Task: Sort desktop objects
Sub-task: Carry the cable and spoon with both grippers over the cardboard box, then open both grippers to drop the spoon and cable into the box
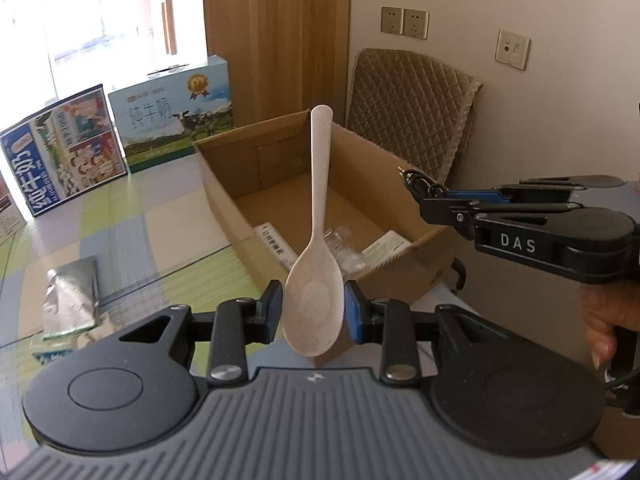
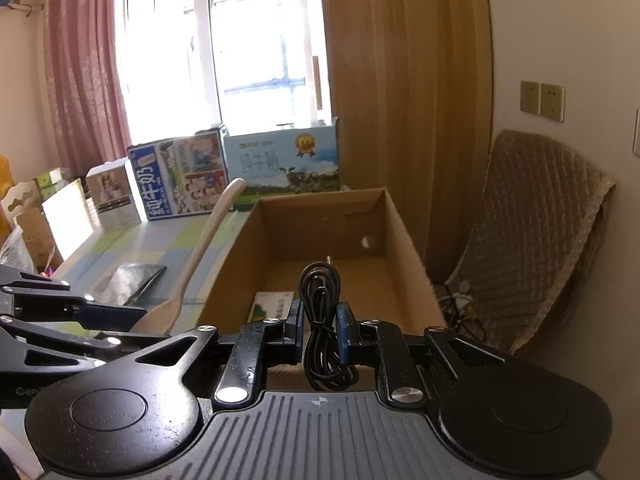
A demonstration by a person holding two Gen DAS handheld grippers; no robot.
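My left gripper [image 1: 313,308] is shut on the bowl of a beige speckled rice spoon [image 1: 316,240], whose handle points up over the near edge of an open cardboard box [image 1: 224,200]. The spoon also shows in the right wrist view [image 2: 204,248]. My right gripper [image 2: 319,330] is shut on a coiled black cable [image 2: 320,320] and holds it above the box [image 2: 404,240]. In the left wrist view the right gripper [image 1: 424,196] hovers over the box's right side. Packets [image 1: 276,244] and clear wrap lie in the box.
A silver foil pouch [image 1: 72,296] lies on the checked tabletop [image 1: 120,232] at left. Milk cartons [image 1: 176,112] stand at the back by the window. A quilted chair [image 1: 412,120] stands behind the box, with wall sockets [image 1: 404,22] above.
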